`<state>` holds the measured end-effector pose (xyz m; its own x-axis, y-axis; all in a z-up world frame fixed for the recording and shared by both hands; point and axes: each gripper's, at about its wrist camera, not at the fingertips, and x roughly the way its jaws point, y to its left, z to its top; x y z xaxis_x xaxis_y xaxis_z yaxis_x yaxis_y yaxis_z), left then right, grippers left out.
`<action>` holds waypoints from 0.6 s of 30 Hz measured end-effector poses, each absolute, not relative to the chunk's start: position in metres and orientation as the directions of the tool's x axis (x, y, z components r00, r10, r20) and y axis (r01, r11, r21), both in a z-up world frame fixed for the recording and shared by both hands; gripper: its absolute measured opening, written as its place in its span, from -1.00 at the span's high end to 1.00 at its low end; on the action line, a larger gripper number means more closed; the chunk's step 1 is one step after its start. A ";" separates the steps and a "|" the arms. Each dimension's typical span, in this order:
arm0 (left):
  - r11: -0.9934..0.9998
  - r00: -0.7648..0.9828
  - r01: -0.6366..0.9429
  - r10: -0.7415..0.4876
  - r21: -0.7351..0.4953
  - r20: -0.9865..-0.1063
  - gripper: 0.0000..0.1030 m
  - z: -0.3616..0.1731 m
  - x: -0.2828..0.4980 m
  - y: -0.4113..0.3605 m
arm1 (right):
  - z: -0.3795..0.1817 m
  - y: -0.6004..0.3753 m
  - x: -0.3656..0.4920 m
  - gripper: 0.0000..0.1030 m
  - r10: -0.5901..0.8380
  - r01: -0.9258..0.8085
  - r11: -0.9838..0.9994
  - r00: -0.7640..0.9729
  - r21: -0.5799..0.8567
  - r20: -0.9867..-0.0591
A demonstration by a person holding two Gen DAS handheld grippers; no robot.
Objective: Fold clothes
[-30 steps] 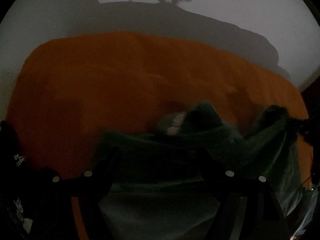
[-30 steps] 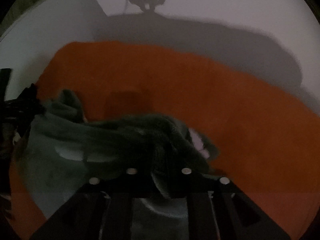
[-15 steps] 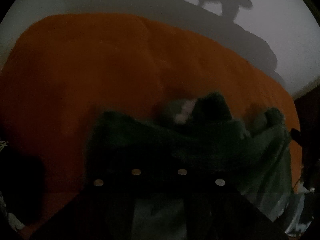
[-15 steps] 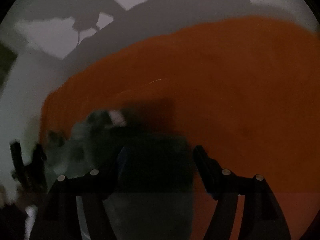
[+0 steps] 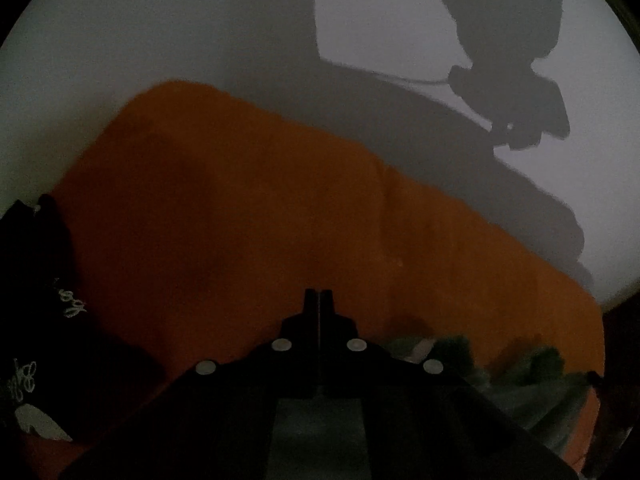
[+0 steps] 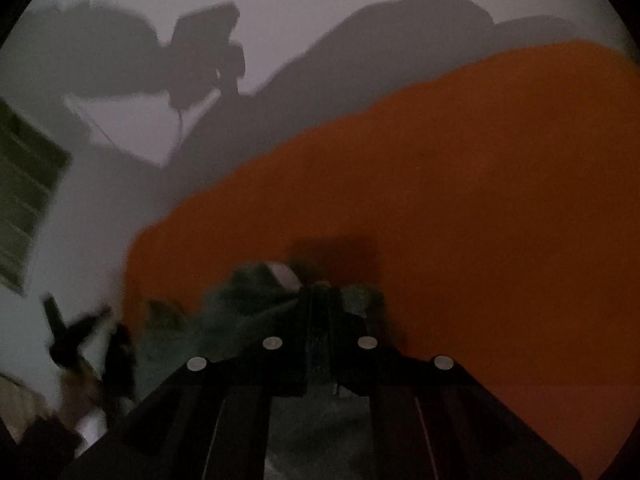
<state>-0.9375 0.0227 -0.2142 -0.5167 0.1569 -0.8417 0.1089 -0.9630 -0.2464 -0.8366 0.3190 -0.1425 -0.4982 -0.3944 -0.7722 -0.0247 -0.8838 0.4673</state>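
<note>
A dark green knitted garment [image 6: 240,312] lies bunched on an orange bedcover [image 6: 480,200]. My right gripper [image 6: 320,292] has its jaws closing on a fold of it, with green cloth crowding both sides of the tips. In the left wrist view the same green garment [image 5: 524,372] sits low at the right and runs under the gripper body. My left gripper [image 5: 319,300] is shut above the bare orange bedcover [image 5: 240,220], with nothing visible between its tips.
A black garment with pale embroidery [image 5: 44,320] lies at the left edge of the bedcover. A white wall [image 5: 200,40] with dark shadows rises behind the bed. A green shutter [image 6: 24,200] and a blurred dark tool in a hand [image 6: 68,336] are at the right wrist view's left.
The left gripper closed, then lifted off the green garment to over bare orange cover. The right gripper opened wide, rolled and shifted, then closed on the garment's bunched edge.
</note>
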 end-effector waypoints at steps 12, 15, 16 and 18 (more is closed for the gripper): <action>-0.915 -0.313 0.074 0.357 -0.397 -0.880 -0.23 -0.260 -0.921 0.024 | -0.188 0.329 -0.844 -0.32 -0.532 -0.036 -0.812 -0.366 0.583 -0.763; -0.960 -0.281 0.002 0.268 -0.280 -0.922 -0.24 -0.265 -0.918 0.044 | -0.192 0.338 -0.844 -0.14 -0.557 -0.053 -0.786 -0.370 0.616 -0.743; -0.967 -0.278 -0.024 0.252 -0.255 -0.927 -0.13 -0.269 -0.919 0.051 | -0.188 0.340 -0.842 0.33 -0.533 -0.052 -0.803 -0.383 0.593 -0.755; -0.973 -0.293 -0.043 0.229 -0.227 -0.928 0.91 -0.269 -0.921 0.056 | -0.184 0.344 -0.837 0.94 -0.499 -0.064 -0.822 -0.397 0.565 -0.771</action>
<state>-0.9211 0.0556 -0.2692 -0.2927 0.2294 -0.9283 -0.0433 -0.9730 -0.2268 -0.8374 0.3444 -0.1843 -0.3969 -0.4987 -0.7706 -0.0644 -0.8223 0.5653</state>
